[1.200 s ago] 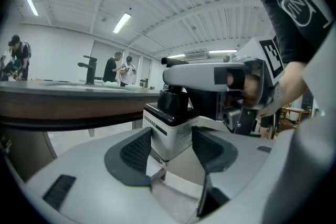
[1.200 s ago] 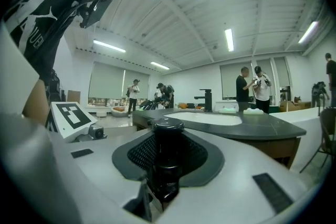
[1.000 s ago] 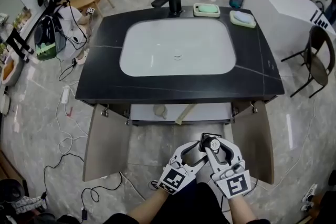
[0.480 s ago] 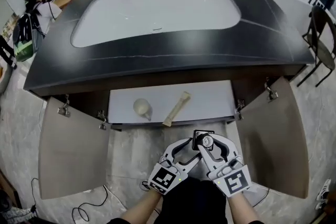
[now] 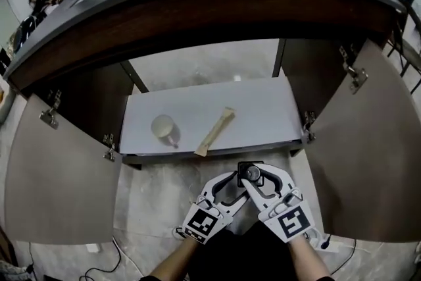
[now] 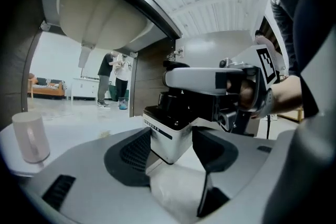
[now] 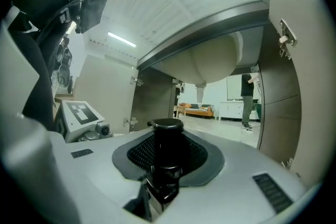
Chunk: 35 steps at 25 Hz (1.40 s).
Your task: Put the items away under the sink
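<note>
White bottle, black top: the left gripper squeezes its body, the right gripper squeezes its top (just before the open cupboard).

Clamping upright black-topped dispenser between right gripper fingers, pointing into open cabinet beneath pale sink basin.

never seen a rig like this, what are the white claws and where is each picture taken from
A person holds a two-jaw gripper in each hand. The head view looks down from a camera on their head; the other two cameras ride on the grippers. The left gripper and right gripper clamp one white boxy container: left on its body, right on its black round cap. Under the sink, the white shelf carries a pale cup and a beige stick.
</note>
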Each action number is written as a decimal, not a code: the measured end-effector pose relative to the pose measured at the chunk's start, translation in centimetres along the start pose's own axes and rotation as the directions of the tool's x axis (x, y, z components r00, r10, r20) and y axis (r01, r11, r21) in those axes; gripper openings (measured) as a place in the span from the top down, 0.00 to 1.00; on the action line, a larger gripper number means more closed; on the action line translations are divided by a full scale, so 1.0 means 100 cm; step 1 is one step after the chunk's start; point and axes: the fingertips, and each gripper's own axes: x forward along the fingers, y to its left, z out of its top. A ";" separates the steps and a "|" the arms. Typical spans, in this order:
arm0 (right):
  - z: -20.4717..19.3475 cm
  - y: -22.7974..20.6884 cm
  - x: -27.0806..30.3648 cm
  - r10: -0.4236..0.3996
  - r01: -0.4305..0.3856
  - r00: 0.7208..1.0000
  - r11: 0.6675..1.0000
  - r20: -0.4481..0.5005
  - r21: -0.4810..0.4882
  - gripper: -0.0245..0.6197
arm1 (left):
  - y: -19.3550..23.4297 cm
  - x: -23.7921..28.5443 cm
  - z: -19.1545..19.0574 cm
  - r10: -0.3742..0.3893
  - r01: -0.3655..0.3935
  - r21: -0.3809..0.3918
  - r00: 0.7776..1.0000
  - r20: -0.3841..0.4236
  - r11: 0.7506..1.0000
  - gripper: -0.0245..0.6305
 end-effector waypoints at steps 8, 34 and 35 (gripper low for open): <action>-0.014 -0.015 0.014 -0.021 0.021 1.000 0.999 -0.015 0.034 0.80 | 0.017 0.012 -0.008 -0.019 0.019 0.030 1.000 -0.009 0.999 0.58; -0.076 -0.084 0.091 -0.047 0.052 0.989 0.998 -0.137 0.036 0.80 | 0.101 0.082 -0.043 0.084 -0.083 0.012 0.984 -0.155 0.997 0.60; -0.077 -0.085 0.093 -0.043 0.048 0.990 0.998 -0.136 0.035 0.80 | 0.103 0.083 -0.044 0.089 -0.088 0.015 0.983 -0.162 0.996 0.60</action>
